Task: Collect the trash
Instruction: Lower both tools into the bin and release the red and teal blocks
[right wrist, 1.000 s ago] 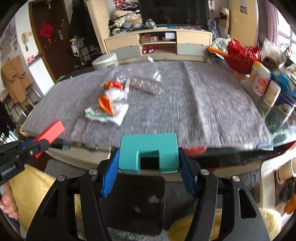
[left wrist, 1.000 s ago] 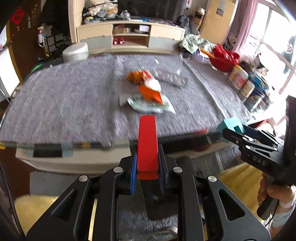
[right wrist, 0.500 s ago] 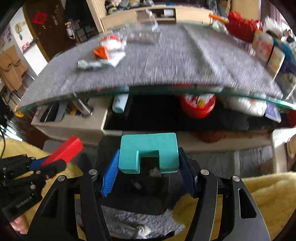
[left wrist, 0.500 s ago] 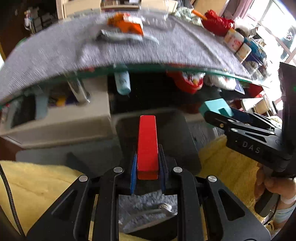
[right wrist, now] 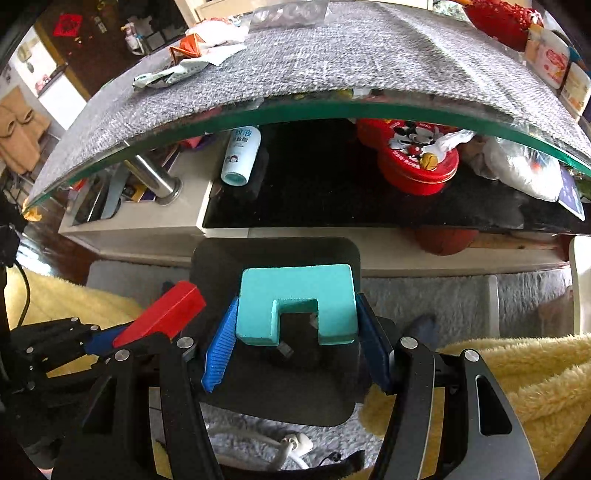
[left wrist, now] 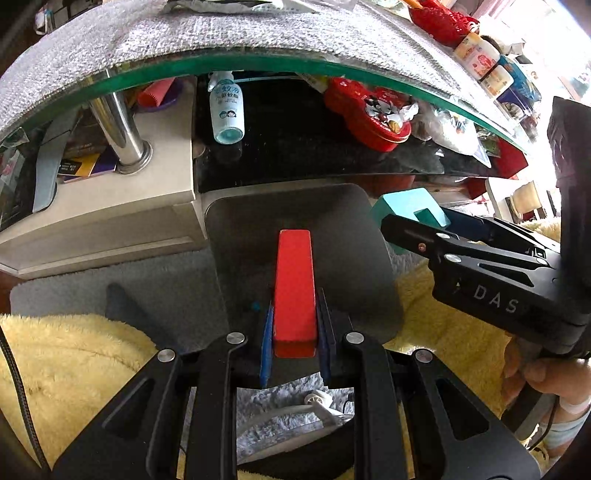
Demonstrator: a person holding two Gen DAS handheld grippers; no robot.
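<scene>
Trash (right wrist: 192, 55), a heap of crumpled wrappers in orange, white and pale green, lies on the grey cloth (right wrist: 369, 62) covering the glass table, at the far left of the tabletop.

Left wrist view: a second ago this camera looked across the tabletop at the wrappers; now it has tipped down and sunk, and only a sliver of them shows at the top edge (left wrist: 236, 5). The table's green glass rim (left wrist: 258, 64) arches overhead, with a white bottle (left wrist: 226, 110) and a red tin (left wrist: 365, 114) on the shelf beneath. The left gripper (left wrist: 294, 291) pinches a red block (left wrist: 294, 284) between its blue pads, above a dark square bin (left wrist: 332, 229) standing on the floor. At right, the right gripper (left wrist: 410, 214) carries a teal block (left wrist: 406, 208), with a hand (left wrist: 532, 384) on its grip.

Right wrist view: this camera too has dropped below the table edge. The right gripper (right wrist: 297, 306) clamps the teal block (right wrist: 297, 306), a notched shape, by its two sides over the same bin (right wrist: 273, 387). The left gripper (right wrist: 110, 338) with its red block (right wrist: 162, 314) sits to the near left.

Judgement: both tongs are full and have come down away from the wrappers, so no trash is collected yet; the blocks probably must be let go first.
</scene>
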